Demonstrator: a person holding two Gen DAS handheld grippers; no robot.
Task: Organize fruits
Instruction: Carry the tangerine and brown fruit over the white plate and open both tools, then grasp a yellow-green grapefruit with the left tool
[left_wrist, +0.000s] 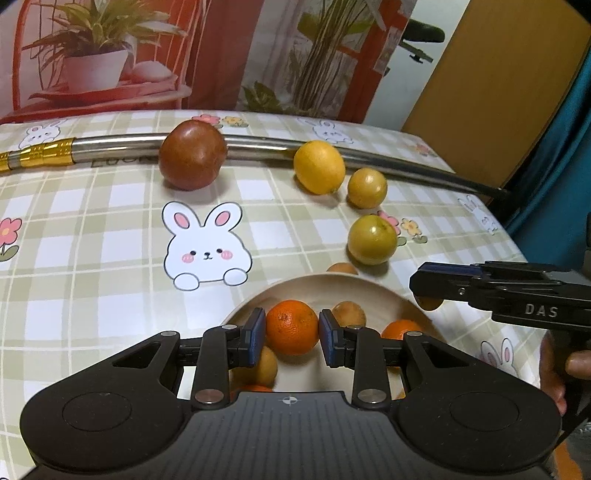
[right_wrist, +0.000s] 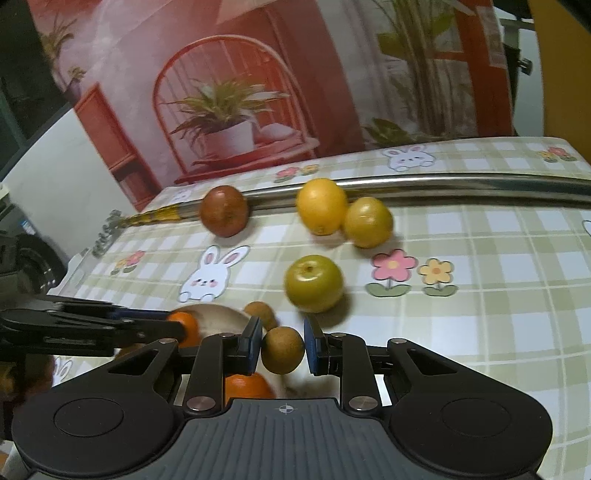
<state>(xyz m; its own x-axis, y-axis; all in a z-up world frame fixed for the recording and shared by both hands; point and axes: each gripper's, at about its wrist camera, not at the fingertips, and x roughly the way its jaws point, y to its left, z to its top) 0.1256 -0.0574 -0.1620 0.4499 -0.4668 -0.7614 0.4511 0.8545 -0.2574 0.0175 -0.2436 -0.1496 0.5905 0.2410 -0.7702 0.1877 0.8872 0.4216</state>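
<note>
In the left wrist view, my left gripper (left_wrist: 292, 336) pinches a mandarin (left_wrist: 291, 326) above the pale bowl (left_wrist: 332, 286); to do it well I should lower it into the free spot before letting go; my right gripper (left_wrist: 428, 295) comes in from the right, near the bowl rim. In the right wrist view, my right gripper (right_wrist: 283, 345) is pressed on a small brown fruit (right_wrist: 282, 350) over the bowl; the green fruit (right_wrist: 314, 282) lies just beyond, and the cloth (right_wrist: 480, 314) to the right is open room.
</note>
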